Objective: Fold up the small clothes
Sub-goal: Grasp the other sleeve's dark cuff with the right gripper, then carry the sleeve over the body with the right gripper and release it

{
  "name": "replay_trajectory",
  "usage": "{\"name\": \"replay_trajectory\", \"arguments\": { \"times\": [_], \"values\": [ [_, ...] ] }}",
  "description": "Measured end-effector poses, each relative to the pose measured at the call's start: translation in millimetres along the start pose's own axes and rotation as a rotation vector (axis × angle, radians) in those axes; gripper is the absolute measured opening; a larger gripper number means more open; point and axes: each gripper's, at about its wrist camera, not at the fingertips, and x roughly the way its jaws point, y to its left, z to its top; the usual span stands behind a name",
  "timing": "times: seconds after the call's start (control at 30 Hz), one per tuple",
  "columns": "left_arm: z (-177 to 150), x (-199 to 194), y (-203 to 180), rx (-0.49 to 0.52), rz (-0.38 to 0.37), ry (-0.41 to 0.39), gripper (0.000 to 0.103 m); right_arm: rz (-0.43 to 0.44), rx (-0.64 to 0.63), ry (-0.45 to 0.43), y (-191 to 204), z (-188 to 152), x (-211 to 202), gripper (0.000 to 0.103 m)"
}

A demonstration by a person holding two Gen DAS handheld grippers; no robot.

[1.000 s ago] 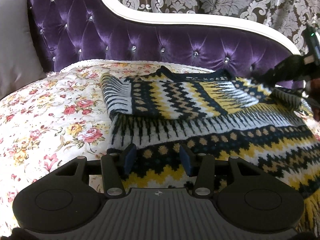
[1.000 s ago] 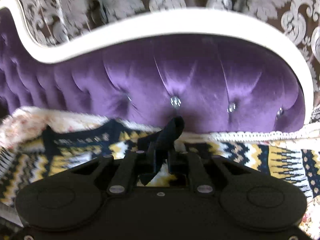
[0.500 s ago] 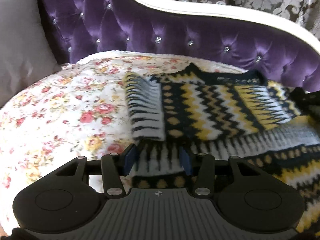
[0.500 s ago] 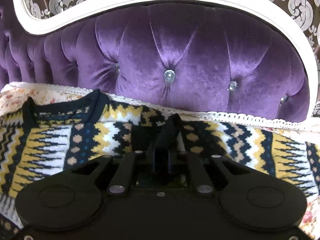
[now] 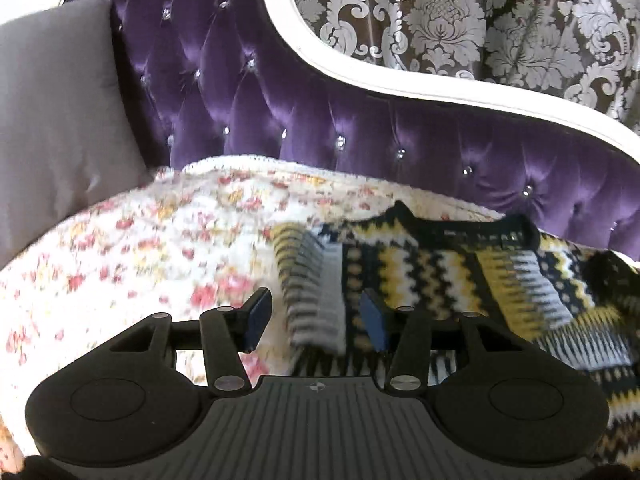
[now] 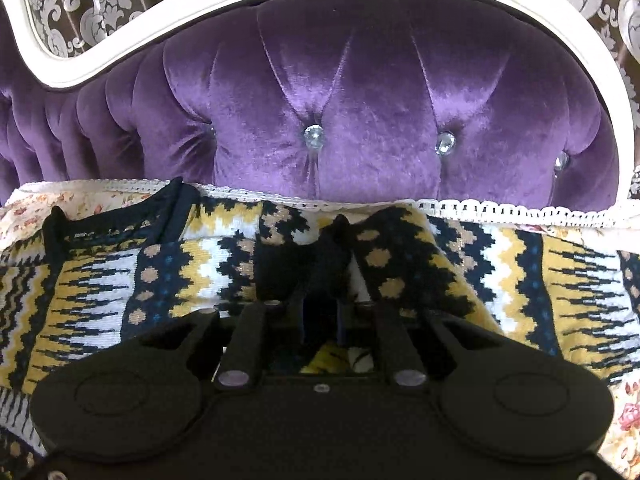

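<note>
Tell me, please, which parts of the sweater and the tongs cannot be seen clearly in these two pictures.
- Left wrist view: the sweater and floral bedspread are smeared by motion blur; the knit detail is lost.
- Left wrist view: the sweater's right side is cut off by the picture edge, its lower part hidden by the left tongs.
- Right wrist view: the right tongs cover the pinched dark fabric; which part it is stays unclear.

Knitted woolly sweater point(image 6: 520, 280), sheeny tufted velvet headboard point(image 6: 380, 100), matt floral cotton bedspread point(image 5: 140, 248), glossy white frame point(image 5: 400, 84).

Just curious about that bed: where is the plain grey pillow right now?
The plain grey pillow shows only in the left wrist view, at the far left, leaning against the purple tufted velvet headboard above the floral bedspread.
</note>
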Motion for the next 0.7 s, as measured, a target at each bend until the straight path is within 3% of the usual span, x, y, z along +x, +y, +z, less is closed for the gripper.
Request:
{"name": "replay_trajectory", "arguments": {
  "times": [0.1, 0.3, 0.43, 0.7],
  "values": [
    [6, 21, -11, 0.017, 0.027, 0.013, 0.048, 0.004, -0.009, -0.001, 0, -1, -1, 0.019],
    [-12, 69, -7, 0.031, 0.109, 0.133, 0.052, 0.012, -0.016, -0.008, -1, -1, 0, 0.019],
    [-26, 68, 3, -0.016, 0.135, 0.061, 0.073, 0.009, -0.039, -0.019, 0, -2, -2, 0.020],
    [-32, 70, 3, -0.046, 0.166, 0.023, 0.086, 0.005, -0.036, -0.029, -3, -4, -5, 0.030]
  ]
}}
